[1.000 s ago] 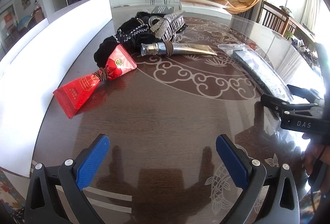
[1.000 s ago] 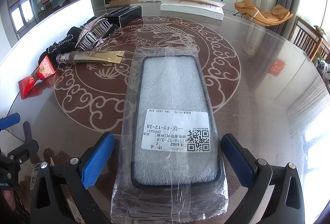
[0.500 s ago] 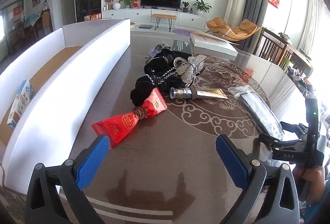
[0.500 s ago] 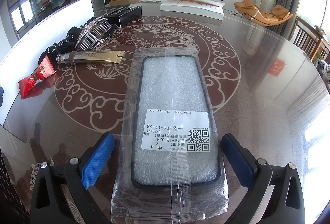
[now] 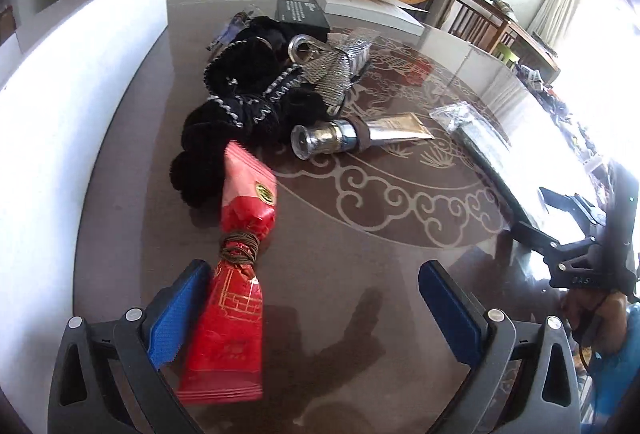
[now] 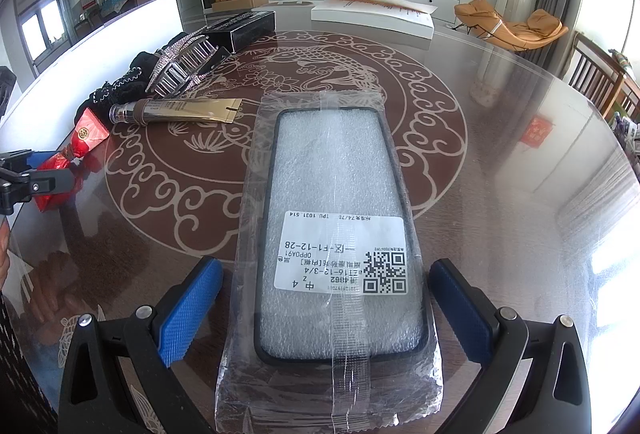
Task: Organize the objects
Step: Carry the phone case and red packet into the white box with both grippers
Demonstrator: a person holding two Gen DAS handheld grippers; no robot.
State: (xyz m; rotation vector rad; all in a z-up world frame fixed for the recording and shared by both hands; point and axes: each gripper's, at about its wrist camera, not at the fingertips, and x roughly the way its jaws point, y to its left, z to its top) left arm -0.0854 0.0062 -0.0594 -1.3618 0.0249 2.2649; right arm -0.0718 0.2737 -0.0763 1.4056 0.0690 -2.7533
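Item 1: red packet (image 5: 236, 274), tied at its waist with brown cord, lying on the glass-topped table (image 5: 360, 274). Its lower half sits between the spread fingers of the left gripper (image 5: 316, 310), just beside the left pad; whether they touch cannot be told.

Item 2: black trimmed fabric (image 5: 244, 98), directly beyond the red packet, touching its far end.

Item 3: gold tube (image 5: 352, 134) with a silver cap, right of the fabric.

Item 4: bagged phone case (image 6: 340, 234) (white label, QR code), well right of the red packet, lying flat between the wide-open fingers of the right gripper (image 6: 326, 310), untouched.
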